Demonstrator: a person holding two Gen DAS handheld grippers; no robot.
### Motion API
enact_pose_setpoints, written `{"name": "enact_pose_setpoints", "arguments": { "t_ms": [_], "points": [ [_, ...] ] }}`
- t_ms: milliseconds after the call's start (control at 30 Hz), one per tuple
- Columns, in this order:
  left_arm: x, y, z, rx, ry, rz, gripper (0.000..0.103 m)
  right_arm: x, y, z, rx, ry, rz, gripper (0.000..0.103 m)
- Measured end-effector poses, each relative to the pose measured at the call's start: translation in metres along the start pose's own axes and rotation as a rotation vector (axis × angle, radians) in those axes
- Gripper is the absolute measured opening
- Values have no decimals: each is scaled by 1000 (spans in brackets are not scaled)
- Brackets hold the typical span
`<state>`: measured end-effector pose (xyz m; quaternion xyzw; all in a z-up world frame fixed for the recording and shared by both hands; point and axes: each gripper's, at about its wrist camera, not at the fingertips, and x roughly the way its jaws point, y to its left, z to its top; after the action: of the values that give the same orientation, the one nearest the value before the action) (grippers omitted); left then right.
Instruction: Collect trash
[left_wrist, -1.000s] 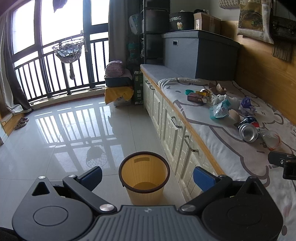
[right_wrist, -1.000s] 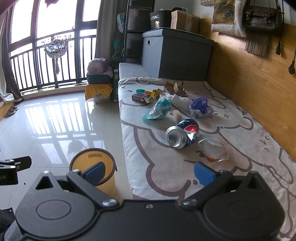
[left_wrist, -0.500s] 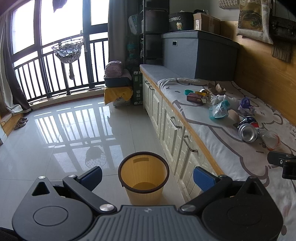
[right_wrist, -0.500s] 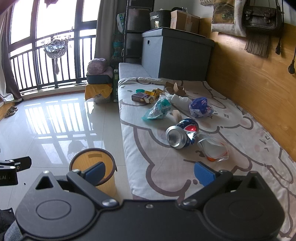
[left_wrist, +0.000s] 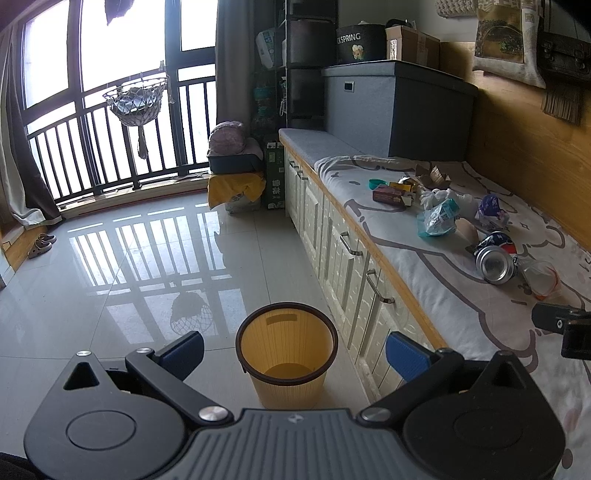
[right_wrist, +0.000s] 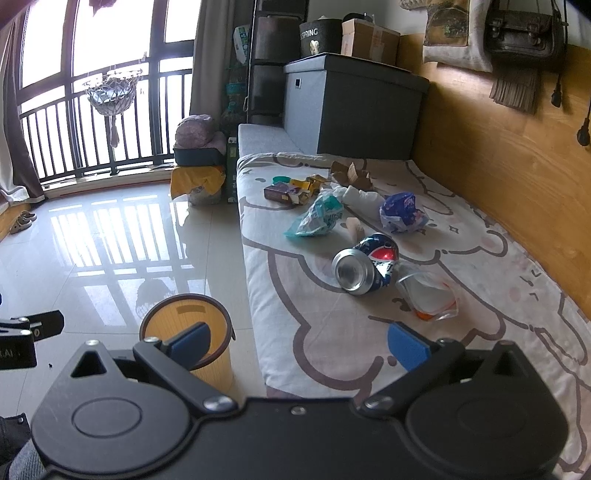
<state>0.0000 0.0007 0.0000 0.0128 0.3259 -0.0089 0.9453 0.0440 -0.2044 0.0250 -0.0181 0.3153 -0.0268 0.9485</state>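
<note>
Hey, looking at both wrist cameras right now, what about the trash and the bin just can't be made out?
- Bin, right wrist view: the gripper's finger covers part of its mouth; the bottom is hidden.
- Small boxes at the far end of the bed: labels too small to read in either view.
- Clear plastic bag: the orange bit inside is too small to identify.
- Pale item behind the can: mostly hidden by the can and the teal wrapper.
</note>
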Motion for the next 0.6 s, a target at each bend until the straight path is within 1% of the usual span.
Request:
{"name": "enact_pose_setpoints", "arguments": {
  "t_ms": [133,200,467,600],
  "points": [
    [0,0,0,0,0,0,103,1,1,-1,0,-2,1,103],
    [-1,-6,5,0,0,1,103,0,1,-1,0,-2,1,103],
    [-1,-5,5,-1,-1,0,103,0,0,-2,1,-5,4,103],
    [-2,-11,11,1,-6,2,103,-2,1,-1,2,-17,13,103]
  ]
}}
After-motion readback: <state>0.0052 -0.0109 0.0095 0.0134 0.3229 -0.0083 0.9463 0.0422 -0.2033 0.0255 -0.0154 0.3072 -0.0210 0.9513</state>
